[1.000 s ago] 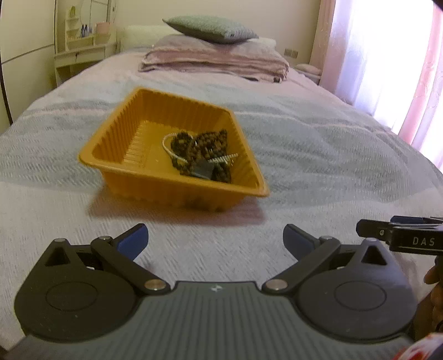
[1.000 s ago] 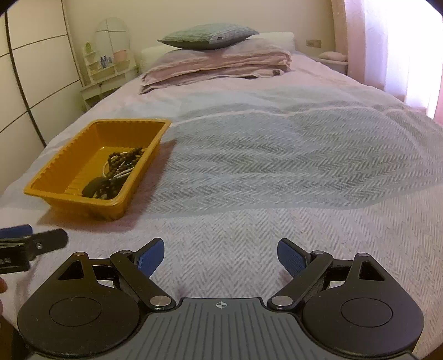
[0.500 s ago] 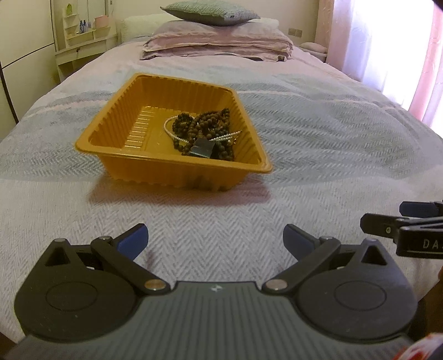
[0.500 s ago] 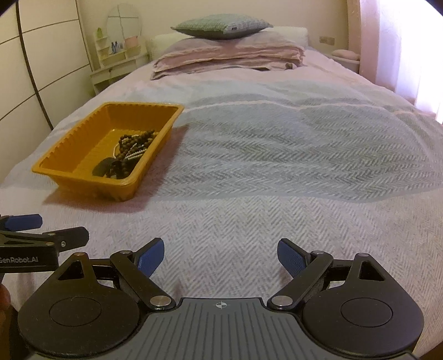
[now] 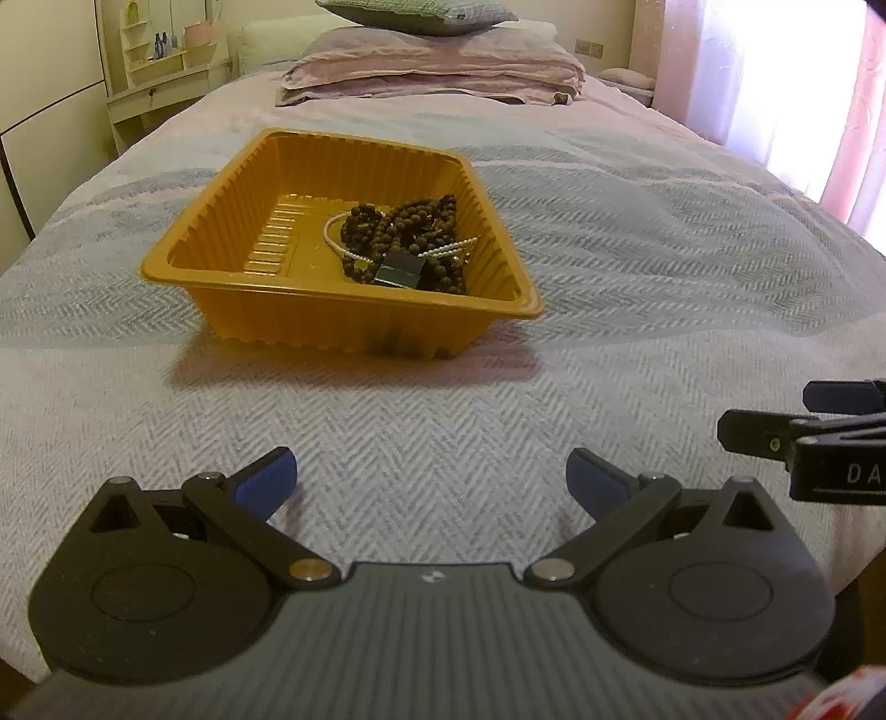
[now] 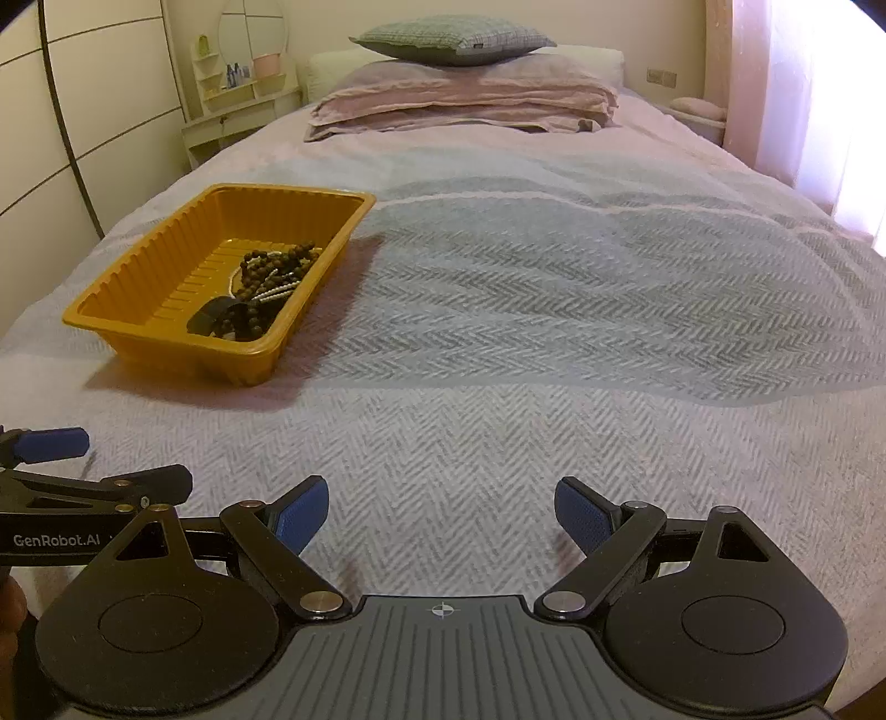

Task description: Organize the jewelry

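Observation:
An orange ribbed tray (image 5: pixel 183 260) (image 6: pixel 138 266) rests on the bed. Inside lie dark brown bead strands (image 5: pixel 410 227) (image 6: pixel 271 271), a white pearl strand (image 5: pixel 343 249) and a small dark box-like piece (image 5: pixel 398 271) (image 6: pixel 207 318). My left gripper (image 5: pixel 429 476) hovers open above the bedspread, short of the tray, nothing between its blue pads. My right gripper (image 6: pixel 440 512) is likewise open and empty, to the right of the tray. Each gripper shows at the edge of the other's view: the right one (image 5: pixel 808 437), the left one (image 6: pixel 66 471).
The bed is covered by a grey and pink herringbone spread (image 6: pixel 554 332). Folded bedding and a green pillow (image 6: pixel 454 39) are stacked at the head. A cream shelf unit (image 6: pixel 238 94) stands at the back left, a curtained window (image 5: pixel 775 66) at right.
Both views have levelled and tipped down slightly, so the tray sits squarer and fuller in frame. Both grippers stay open and empty; nothing on the bed has moved.

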The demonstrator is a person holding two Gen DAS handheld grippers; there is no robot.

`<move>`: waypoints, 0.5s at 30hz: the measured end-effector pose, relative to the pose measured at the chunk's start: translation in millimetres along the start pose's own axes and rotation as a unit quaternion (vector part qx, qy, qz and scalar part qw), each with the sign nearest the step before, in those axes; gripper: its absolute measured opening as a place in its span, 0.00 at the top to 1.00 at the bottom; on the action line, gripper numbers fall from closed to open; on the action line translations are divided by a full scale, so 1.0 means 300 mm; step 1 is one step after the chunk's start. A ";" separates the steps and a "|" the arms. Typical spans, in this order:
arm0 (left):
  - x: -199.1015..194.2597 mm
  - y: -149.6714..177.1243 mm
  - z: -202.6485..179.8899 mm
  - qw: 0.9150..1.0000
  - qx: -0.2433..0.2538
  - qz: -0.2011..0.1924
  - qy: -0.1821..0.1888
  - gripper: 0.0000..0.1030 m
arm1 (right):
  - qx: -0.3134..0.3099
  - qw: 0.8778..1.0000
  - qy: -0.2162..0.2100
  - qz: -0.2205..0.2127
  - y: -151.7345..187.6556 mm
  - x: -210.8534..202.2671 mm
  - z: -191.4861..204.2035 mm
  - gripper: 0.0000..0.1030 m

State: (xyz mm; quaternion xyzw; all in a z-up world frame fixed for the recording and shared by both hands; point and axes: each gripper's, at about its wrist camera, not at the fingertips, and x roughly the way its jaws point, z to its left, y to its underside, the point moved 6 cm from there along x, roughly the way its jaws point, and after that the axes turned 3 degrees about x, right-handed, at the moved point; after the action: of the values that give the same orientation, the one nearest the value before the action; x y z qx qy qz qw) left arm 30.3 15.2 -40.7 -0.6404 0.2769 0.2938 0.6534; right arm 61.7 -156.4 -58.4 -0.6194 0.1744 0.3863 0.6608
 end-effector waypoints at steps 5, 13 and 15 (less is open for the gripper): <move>-0.002 -0.004 -0.002 1.000 0.000 -0.002 0.000 0.00 | 0.003 1.000 0.000 0.002 0.003 0.001 -0.006 0.14; -0.005 -0.003 0.002 1.000 -0.006 -0.005 0.002 0.00 | 0.004 1.000 0.004 0.001 0.008 -0.002 -0.010 0.14; -0.005 -0.001 0.001 1.000 -0.005 -0.004 0.000 0.00 | 0.005 1.000 0.004 0.001 0.009 -0.003 -0.011 0.14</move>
State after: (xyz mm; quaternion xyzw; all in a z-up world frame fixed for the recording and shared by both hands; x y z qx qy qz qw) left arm 29.5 15.5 -39.3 -0.6449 0.2729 0.2920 0.6514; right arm 60.1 -160.0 -60.0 -0.6174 0.1796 0.3837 0.6628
